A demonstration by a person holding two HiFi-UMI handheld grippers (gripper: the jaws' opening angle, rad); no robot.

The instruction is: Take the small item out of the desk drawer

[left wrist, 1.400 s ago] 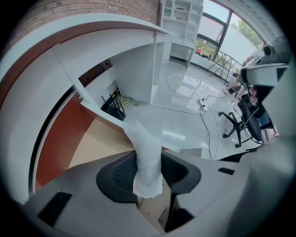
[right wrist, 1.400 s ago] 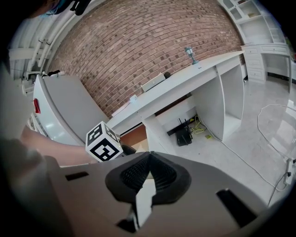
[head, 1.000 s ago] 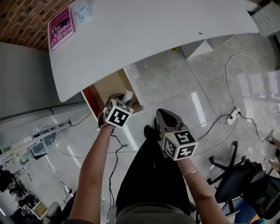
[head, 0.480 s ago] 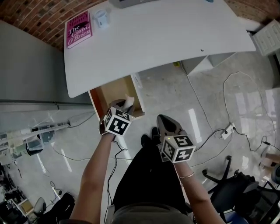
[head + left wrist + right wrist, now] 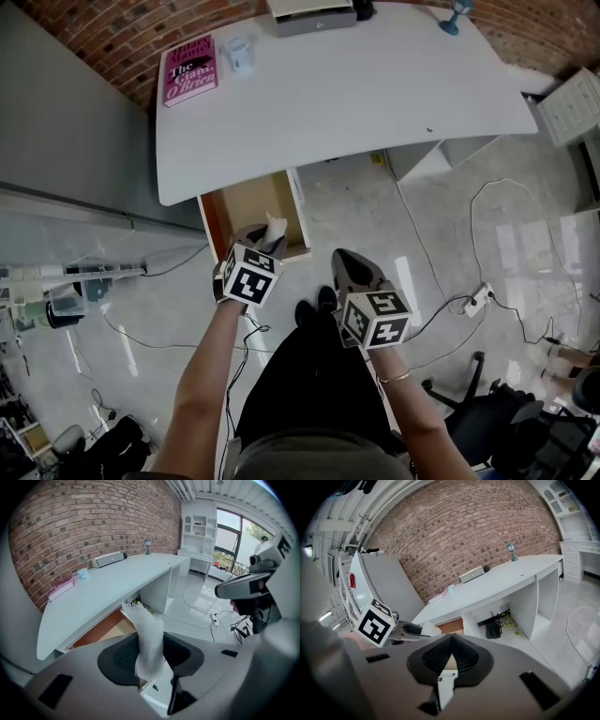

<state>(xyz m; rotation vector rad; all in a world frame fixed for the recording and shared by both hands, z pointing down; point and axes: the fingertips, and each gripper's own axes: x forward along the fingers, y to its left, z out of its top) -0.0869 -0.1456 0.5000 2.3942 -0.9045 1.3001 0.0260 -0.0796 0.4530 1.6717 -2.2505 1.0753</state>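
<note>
My left gripper [image 5: 265, 234] is shut on a small white foam-net sleeve [image 5: 275, 226] and holds it over the front of the open desk drawer [image 5: 246, 200]. In the left gripper view the sleeve [image 5: 149, 639] stands upright between the dark pads of the left gripper [image 5: 150, 654], with the wood-lined drawer [image 5: 101, 631] below and behind it. My right gripper [image 5: 351, 264] hangs to the right over the floor, jaws shut and empty. The right gripper [image 5: 450, 639] looks toward the desk [image 5: 487, 590], and the left gripper's marker cube shows at its left.
On the white desk [image 5: 356, 94] lie a pink book [image 5: 190, 69], a cup [image 5: 240, 53], a grey box [image 5: 309, 14] and a small blue lamp [image 5: 457, 17]. A white desk pedestal [image 5: 441, 145], floor cables with a power strip [image 5: 483, 298] and an office chair [image 5: 506, 422] are at the right.
Both grippers have risen, the left one more, carrying the white sleeve up from the drawer. The head view now takes in more of the desk's top.
</note>
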